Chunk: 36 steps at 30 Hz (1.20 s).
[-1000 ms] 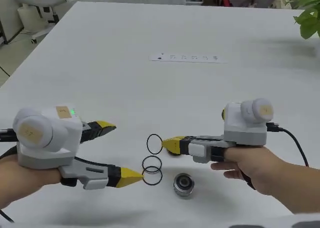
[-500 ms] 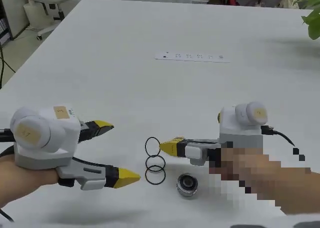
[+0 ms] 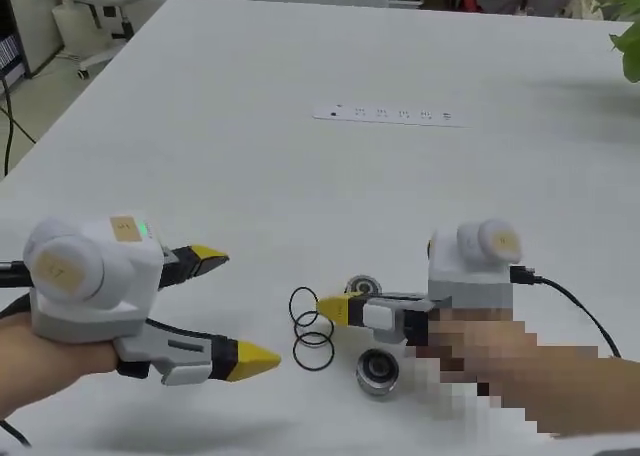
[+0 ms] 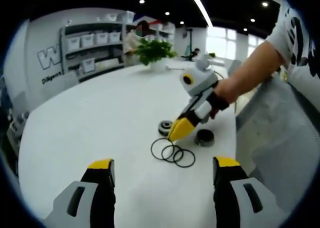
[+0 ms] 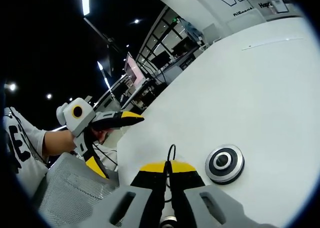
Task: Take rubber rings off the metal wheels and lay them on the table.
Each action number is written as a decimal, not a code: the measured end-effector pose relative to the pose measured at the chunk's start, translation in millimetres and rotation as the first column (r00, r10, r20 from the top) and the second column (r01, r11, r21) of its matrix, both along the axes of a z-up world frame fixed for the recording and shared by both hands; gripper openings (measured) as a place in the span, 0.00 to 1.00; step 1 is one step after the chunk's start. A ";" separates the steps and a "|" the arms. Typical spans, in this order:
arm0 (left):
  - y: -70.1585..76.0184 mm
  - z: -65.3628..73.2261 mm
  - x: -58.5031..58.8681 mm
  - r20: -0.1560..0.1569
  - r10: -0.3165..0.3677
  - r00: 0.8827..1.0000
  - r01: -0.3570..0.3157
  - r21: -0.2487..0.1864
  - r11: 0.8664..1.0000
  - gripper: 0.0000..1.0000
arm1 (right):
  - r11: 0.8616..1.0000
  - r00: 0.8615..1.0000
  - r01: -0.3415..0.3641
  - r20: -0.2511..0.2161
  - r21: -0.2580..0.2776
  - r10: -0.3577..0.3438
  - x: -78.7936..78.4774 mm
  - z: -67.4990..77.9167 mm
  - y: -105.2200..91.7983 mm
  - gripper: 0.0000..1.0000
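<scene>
At the table's [image 3: 300, 176] six o'clock, right gripper [image 5: 165, 168] pinches a rubber ring [image 5: 169, 152], left gripper [image 3: 235, 305] gapes; so thin a pinch could slip.

Black rubber rings [image 3: 312, 326], silvery metal wheels [image 5: 224, 163] with perhaps dark centres, plain white table [image 3: 300, 156].

Three thin black rubber rings [image 3: 313, 351] lay overlapping off the tip of the right gripper [image 3: 328, 309], the end ring [image 3: 304, 304] pinched there; two metal wheels [image 3: 377, 369] flanked its jaws.

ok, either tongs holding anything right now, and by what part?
Right tongs are shut on a rubber ring, pinched at its near edge. Left tongs are open, holding nothing.
</scene>
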<state>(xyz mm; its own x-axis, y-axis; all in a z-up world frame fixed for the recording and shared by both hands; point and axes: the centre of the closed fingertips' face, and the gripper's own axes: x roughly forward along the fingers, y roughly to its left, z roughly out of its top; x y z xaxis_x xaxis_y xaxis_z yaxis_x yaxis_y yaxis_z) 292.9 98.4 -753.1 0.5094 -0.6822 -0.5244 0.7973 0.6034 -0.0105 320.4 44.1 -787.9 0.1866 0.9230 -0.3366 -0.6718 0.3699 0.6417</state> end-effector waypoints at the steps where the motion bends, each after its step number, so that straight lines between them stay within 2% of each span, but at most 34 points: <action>1: 0.2 -0.6 -0.2 -0.001 -0.002 1.000 0.002 0.002 1.000 0.82 | 1.000 1.000 0.004 0.002 -0.004 -0.004 0.6 -0.9 -0.5 0.00; 10: -1.5 -4.0 -0.9 -0.007 -0.013 1.000 0.014 0.014 1.000 0.82 | 0.999 0.999 0.042 0.014 -0.031 -0.042 6.6 -5.1 -5.8 0.00; 22: 5.8 -9.8 0.8 -0.012 -0.010 1.000 0.010 0.021 1.000 0.81 | 0.996 0.997 0.076 0.022 -0.050 -0.075 11.7 -8.2 -11.9 0.00; 29: 7.8 -12.0 2.1 -0.015 -0.009 1.000 0.009 0.024 1.000 0.81 | 0.995 0.996 0.081 0.043 -0.063 -0.078 13.3 -8.6 -12.8 0.00; 36: 2.8 -9.7 -0.3 -0.017 -0.008 1.000 0.008 0.024 1.000 0.81 | 0.994 0.995 0.088 0.053 -0.070 -0.084 15.3 -7.9 -13.8 0.02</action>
<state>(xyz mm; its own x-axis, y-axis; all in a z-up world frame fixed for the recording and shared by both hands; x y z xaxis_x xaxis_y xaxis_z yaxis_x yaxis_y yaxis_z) 292.6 101.1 -762.8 0.4950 -0.6731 -0.5494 0.8021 0.5972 -0.0091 335.7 30.3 -795.8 0.2824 0.8764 -0.3902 -0.6661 0.4718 0.5776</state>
